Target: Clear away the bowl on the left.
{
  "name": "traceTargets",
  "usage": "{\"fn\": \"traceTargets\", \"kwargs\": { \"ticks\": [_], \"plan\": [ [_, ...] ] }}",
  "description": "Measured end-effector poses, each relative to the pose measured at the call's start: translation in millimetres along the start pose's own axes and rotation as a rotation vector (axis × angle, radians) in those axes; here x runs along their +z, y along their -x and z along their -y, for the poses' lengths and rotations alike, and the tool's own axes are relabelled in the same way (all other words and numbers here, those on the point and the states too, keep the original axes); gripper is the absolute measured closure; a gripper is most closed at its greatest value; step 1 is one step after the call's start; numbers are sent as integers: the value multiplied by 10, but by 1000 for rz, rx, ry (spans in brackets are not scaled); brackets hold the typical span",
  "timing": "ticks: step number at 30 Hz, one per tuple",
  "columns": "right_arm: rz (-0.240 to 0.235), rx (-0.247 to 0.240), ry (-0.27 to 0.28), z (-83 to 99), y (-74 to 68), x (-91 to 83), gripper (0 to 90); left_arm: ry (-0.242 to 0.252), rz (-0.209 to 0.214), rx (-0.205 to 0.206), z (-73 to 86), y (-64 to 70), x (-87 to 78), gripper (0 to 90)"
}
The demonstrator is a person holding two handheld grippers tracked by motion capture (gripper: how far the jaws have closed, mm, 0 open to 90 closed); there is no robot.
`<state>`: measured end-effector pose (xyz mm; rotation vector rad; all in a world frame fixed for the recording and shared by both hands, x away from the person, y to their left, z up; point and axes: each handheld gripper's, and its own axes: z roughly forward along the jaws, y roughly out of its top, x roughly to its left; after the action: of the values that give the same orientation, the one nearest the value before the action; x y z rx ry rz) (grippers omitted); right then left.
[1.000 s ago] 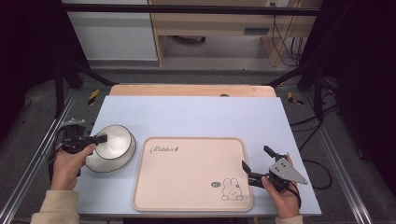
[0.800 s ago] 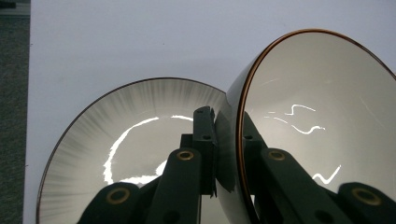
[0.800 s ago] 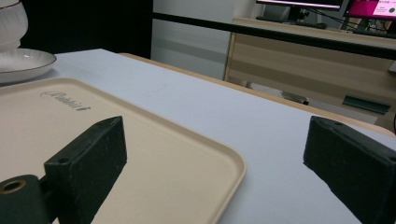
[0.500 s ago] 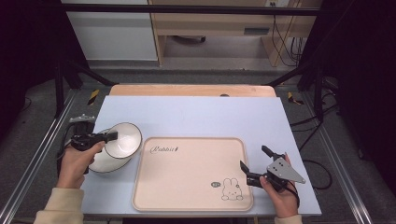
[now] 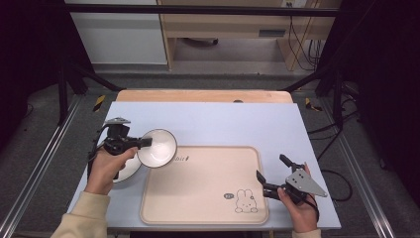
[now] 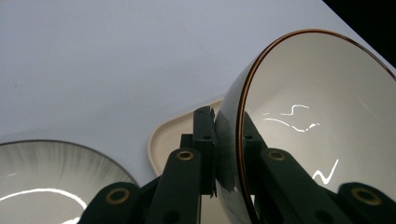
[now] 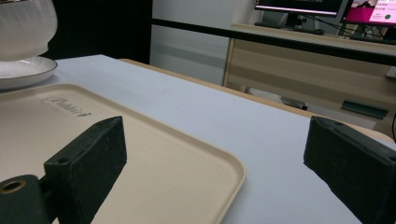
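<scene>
Since a second ago I have the white bowl (image 5: 157,148) up off the plate (image 5: 125,170) it sat on: it was resting mouth-up there, and now it hangs lifted and tipped, its mouth turned up toward the high camera, its far edge over the left rim of the beige tray (image 5: 204,218). My left gripper (image 5: 144,143) has risen and swung rightward with it, while my right gripper (image 5: 271,174) has barely shifted at the tray's right edge.

In the left gripper view my jaws are clamped on the bowl's wall (image 6: 308,135), one jaw outside and one inside, just below the rim. The bowl is glossy white inside with a thin brown-gold line around the lip, and its outer side looks dark in shadow. The plate (image 6: 46,177) lies below at the left of that view, white with faint radial ribbing and a dark edge line, flat on the pale blue table (image 6: 102,56).

My right gripper's jaws stand wide apart, holding nothing, low over the tray's right corner (image 7: 201,163). From there I see the bowl's ribbed underside (image 7: 25,28) above the plate (image 7: 23,70), though I cannot tell the gap between them.
</scene>
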<state>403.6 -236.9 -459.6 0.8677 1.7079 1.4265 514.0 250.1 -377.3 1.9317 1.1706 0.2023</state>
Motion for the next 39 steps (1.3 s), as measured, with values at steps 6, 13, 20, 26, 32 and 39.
{"fn": "traceTargets", "kwargs": {
  "ticks": [6, 13, 20, 26, 32, 39],
  "plan": [
    [-1, -1, -7, 6, 7, 15, 63, -25, 32, 25, -72, 177, 207, 827],
    [3, -12, -2, -8, -13, 21, 65, -77, 64, 52, -75, 374, 510, 827],
    [20, -25, -8, -17, -28, 10, 64, -132, 88, 74, -17, 555, 745, 827],
    [33, -6, 11, -19, -1, 37, 64, -157, 116, 94, 0, 756, 891, 827],
    [17, 9, 24, -15, 13, 37, 62, -178, 124, 121, 11, 908, 1017, 827],
    [8, 47, 81, -30, 25, 41, 66, -210, 102, 146, 26, 974, 1103, 827]
  ]
}}
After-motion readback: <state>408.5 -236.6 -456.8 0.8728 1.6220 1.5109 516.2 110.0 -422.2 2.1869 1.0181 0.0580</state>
